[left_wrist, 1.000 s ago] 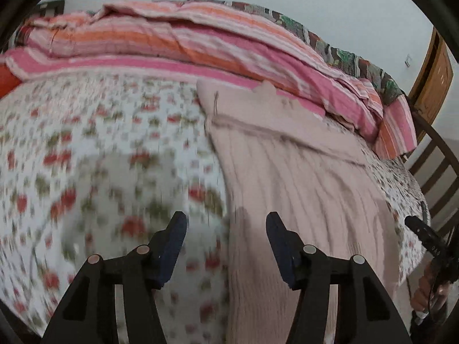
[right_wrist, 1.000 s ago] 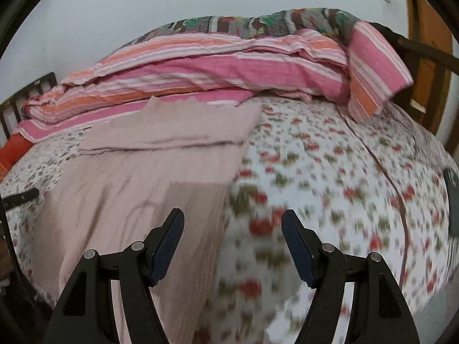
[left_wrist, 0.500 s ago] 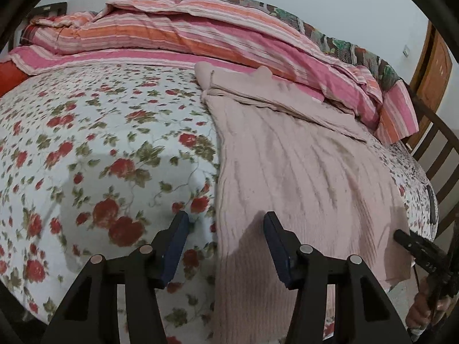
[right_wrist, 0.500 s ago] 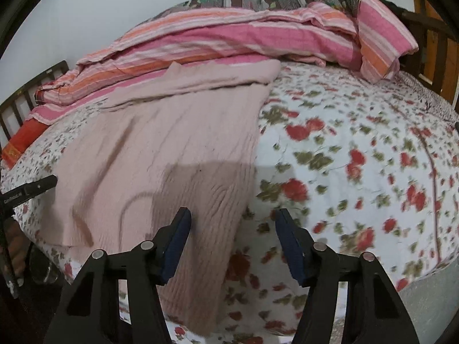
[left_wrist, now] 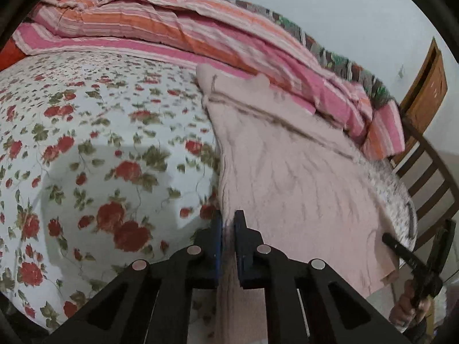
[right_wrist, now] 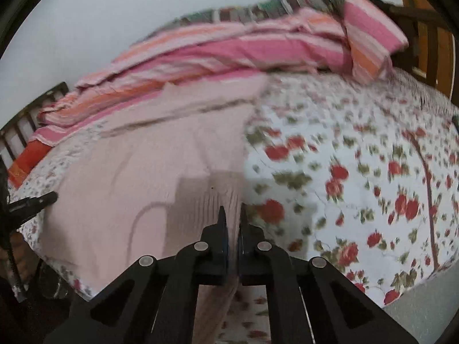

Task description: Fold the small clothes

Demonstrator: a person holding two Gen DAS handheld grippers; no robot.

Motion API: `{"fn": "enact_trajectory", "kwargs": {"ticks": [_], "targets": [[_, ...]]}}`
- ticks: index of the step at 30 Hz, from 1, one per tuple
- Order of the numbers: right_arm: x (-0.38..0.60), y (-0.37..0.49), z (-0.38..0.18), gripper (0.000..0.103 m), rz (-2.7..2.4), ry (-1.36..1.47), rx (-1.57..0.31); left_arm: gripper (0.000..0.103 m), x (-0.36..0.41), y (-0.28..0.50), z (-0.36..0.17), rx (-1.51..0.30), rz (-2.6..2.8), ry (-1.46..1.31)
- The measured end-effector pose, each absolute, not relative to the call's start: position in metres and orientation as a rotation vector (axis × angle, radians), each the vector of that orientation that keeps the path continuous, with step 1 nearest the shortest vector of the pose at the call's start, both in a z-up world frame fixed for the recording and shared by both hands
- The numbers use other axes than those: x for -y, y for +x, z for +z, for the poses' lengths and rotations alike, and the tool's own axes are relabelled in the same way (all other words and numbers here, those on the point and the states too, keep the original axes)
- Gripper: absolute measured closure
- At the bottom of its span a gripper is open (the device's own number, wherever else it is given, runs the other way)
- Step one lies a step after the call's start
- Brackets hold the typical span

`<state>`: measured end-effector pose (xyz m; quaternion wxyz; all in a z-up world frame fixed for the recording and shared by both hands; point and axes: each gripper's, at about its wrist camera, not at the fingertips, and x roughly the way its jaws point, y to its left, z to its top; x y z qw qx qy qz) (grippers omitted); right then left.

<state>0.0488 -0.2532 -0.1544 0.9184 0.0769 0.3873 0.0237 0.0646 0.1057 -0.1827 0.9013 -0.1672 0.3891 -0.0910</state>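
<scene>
A pale pink knitted sweater (left_wrist: 289, 177) lies spread flat on the bed, its near hem hanging over the mattress edge and its far end folded over close to the heaped bedding. The left gripper (left_wrist: 228, 223) has just closed its jaws on the sweater's left edge near the hem, a fold of knit pinched between the pads. The right gripper (right_wrist: 233, 215) has likewise just closed on the sweater's right edge, the cloth drawn up into a small ridge between its fingers. Under the sweater is a white bedsheet (left_wrist: 94, 132) printed with red roses. Along the far side lies a rumpled pink-and-orange striped quilt (left_wrist: 178, 31), against a plain wall. A dark wooden bed frame (left_wrist: 430, 177) with slats stands at the bed's end.
</scene>
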Motion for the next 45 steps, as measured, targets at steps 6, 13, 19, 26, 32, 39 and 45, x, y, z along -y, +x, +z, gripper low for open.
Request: {"fn": "enact_trajectory", "kwargs": {"ticks": [6,13,19,26,32,39,45], "targets": [[0.239,0.045,-0.160,0.086,0.058,0.116,-0.816,0.087,-0.103,0.052,-0.188,-0.824,-0.222,-0.335],[0.249,0.030,-0.171,0.071,0.095,0.165,-0.835,0.077,-0.096,0.032,-0.198,-0.825,-0.264,-0.328],[0.246,0.018,-0.179,0.069,0.125,0.153,-0.845,0.074,-0.090,0.024,-0.207,-0.830,-0.273,-0.354],[0.243,0.017,-0.180,0.068,0.131,0.146,-0.847,0.073,-0.085,0.013,-0.208,-0.811,-0.248,-0.353],[0.240,0.015,-0.182,0.097,0.147,0.143,-0.855,0.093,-0.088,0.010,-0.209,-0.821,-0.259,-0.403],[0.235,0.001,-0.159,0.098,0.118,0.145,-0.797,0.096,-0.098,-0.004,-0.197,-0.776,-0.313,-0.509],[0.238,-0.008,-0.128,0.098,0.108,0.175,-0.744,0.096,-0.106,-0.008,-0.178,-0.721,-0.332,-0.565]]}}
